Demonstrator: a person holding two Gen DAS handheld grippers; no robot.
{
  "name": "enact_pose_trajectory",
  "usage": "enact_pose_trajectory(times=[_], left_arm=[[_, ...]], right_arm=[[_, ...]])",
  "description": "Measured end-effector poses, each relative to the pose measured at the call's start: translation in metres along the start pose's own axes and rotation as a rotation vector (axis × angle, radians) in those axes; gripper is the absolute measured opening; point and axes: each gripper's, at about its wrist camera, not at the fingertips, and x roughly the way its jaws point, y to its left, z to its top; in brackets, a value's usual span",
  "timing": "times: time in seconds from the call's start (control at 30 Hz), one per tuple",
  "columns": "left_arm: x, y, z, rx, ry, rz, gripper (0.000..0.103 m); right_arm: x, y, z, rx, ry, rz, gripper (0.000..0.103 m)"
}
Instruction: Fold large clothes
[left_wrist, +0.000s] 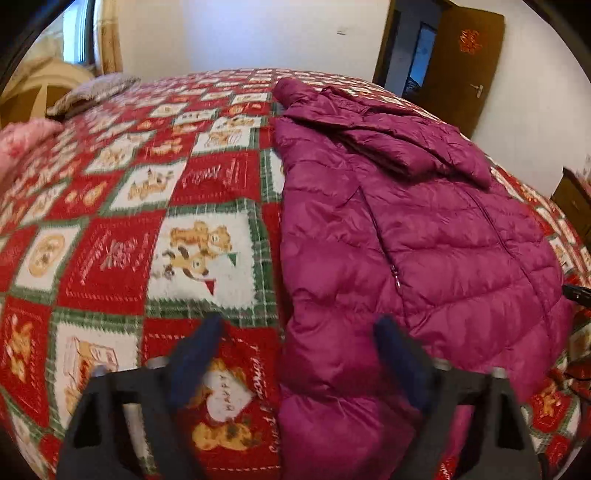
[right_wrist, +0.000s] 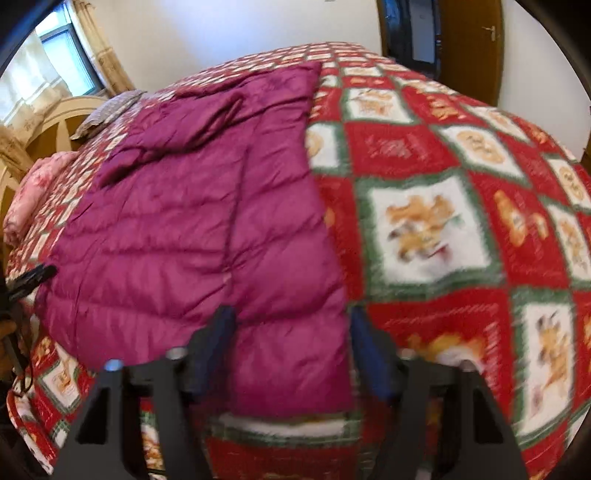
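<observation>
A magenta quilted puffer jacket (left_wrist: 424, 240) lies flat on the bed with one sleeve (left_wrist: 417, 147) folded across its upper part. It also shows in the right wrist view (right_wrist: 207, 221). My left gripper (left_wrist: 295, 332) is open and hovers over the jacket's left bottom edge, one finger above the blanket and one above the jacket. My right gripper (right_wrist: 291, 321) is open and empty, with its jaws spread around the jacket's right bottom corner. The tip of the other gripper (left_wrist: 576, 291) shows at the jacket's right edge in the left wrist view.
A red, green and white patchwork blanket (left_wrist: 129, 221) covers the bed. A grey pillow (left_wrist: 92, 92) and a pink folded cloth (left_wrist: 22, 144) lie at the far left. A wooden door (left_wrist: 461, 55) stands open behind. A dark cabinet (left_wrist: 576, 199) is at the right.
</observation>
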Motion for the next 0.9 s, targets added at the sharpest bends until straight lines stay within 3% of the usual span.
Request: enact_pose_trajectory(times=[0.03,0.07,0.1,0.17,0.4,0.6,0.77,0.9], left_arm=[[-0.001,0.0,0.001,0.004,-0.005,-0.021,0.052],[-0.001,0.001,0.001,-0.003,0.002,-0.078,0.022],[0.0,0.003,0.001,-0.02,0.012,-0.105,0.016],[-0.004,0.006,0.001,-0.032,0.011,-0.109,0.004],[-0.06,0.007,0.002,-0.009,-0.098,-0.143,0.0],[-0.132,0.014,0.006,-0.017,-0.221,-0.171,0.0],[-0.19,0.013,0.013,0.004,-0.325,-0.174,0.0],[-0.204,0.014,0.031,0.019,-0.378,-0.165,0.0]], right_arm=[[0.001,0.007,-0.001,-0.002,-0.008,-0.005,0.055],[0.001,0.008,-0.001,-0.005,-0.014,0.003,0.044],[-0.002,0.005,-0.001,-0.006,-0.017,0.024,0.031],[-0.003,0.012,0.002,-0.017,-0.022,0.039,0.017],[-0.035,0.019,0.002,-0.049,-0.087,0.098,0.011],[-0.096,0.021,-0.002,-0.083,-0.203,0.173,0.009],[-0.155,0.033,0.01,-0.111,-0.331,0.217,0.009],[-0.174,0.052,0.04,-0.114,-0.433,0.229,0.009]])
